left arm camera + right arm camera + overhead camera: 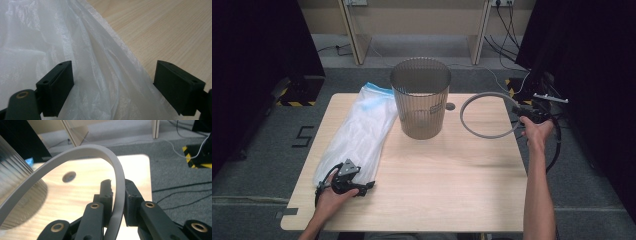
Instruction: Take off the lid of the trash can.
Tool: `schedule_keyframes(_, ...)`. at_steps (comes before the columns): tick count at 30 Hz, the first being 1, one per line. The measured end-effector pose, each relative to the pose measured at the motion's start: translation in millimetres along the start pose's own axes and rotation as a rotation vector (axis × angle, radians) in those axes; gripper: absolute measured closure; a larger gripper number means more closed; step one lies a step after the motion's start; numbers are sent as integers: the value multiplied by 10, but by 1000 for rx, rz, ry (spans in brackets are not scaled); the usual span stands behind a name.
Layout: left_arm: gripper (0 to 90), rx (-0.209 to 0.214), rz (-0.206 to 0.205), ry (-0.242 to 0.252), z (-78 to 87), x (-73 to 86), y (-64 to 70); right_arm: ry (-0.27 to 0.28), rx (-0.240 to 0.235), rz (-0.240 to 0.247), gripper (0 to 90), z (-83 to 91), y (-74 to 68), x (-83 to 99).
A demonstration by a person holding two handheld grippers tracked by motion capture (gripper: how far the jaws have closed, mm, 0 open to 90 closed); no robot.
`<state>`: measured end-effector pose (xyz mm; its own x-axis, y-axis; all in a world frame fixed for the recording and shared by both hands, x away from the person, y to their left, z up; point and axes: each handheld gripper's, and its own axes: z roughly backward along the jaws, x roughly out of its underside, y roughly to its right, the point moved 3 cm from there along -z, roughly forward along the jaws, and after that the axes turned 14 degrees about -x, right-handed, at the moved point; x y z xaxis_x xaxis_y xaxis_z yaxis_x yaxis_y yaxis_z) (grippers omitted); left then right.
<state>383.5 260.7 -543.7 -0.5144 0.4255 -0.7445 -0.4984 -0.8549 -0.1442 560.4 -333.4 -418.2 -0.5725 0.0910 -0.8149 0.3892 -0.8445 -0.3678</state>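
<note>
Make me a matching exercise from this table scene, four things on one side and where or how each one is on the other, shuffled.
Things:
1. bin
2. plastic bag
3. grey ring
4. left tongs

States:
A. clamped in the right tongs
B. open, jaws astride the bag's edge
C. upright at the table's middle back
D. lying flat on the table's left side

Pairs: 1-C, 2-D, 3-A, 4-B

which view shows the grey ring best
The high view: the whole grey plastic ring shows, held beside the ribbed grey bin. The right gripper view gives a close arc clamped between the right gripper. The left gripper view faces the clear bag.
</note>
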Motion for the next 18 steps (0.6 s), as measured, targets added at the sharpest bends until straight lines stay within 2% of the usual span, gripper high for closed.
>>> schedule_keyframes(3, 151, -1, 2, 2, -2, 0, 1, -33, 2, -10, 799, -135, 52, 160)
schedule_keyframes(14, 151, 0, 2, 1, -2, 1, 2, -99, 21, -28, 799, -433, 122, 466)
schedule_keyframes(18, 151, 0, 2, 2, -2, 1, 2, -129, 40, -36, 799, -553, 161, 579)
